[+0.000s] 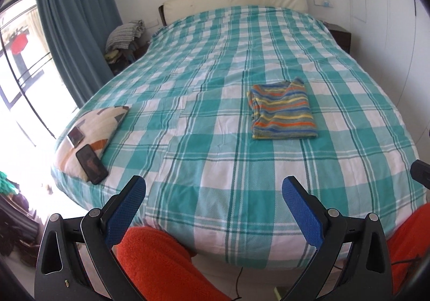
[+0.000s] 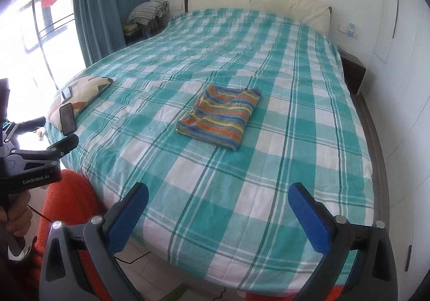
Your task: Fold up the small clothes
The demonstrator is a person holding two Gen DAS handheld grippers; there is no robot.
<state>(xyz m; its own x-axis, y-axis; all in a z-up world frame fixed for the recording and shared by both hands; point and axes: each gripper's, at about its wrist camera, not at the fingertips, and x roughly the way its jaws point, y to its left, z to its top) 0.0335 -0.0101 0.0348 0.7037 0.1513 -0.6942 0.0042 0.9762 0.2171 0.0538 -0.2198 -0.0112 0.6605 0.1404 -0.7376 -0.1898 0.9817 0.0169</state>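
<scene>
Both the left gripper [image 1: 213, 184] and right gripper [image 2: 218, 190] hold their fingers spread wide, empty.

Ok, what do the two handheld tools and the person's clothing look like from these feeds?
Both tools match: black plastic frames with silver pivot pins and textured blue pads on the fingers. The left tool, seen side-on in the right wrist view, carries white "GenRobot.AI" lettering on its black body. The right tool has the same blue pads. The person wears fuzzy orange-red clothing; a thin dark cable trails below.

garment [image 1: 282, 112]: striped knit cloth | bedspread [image 1: 204, 102]: woven checked cloth, matt
</scene>
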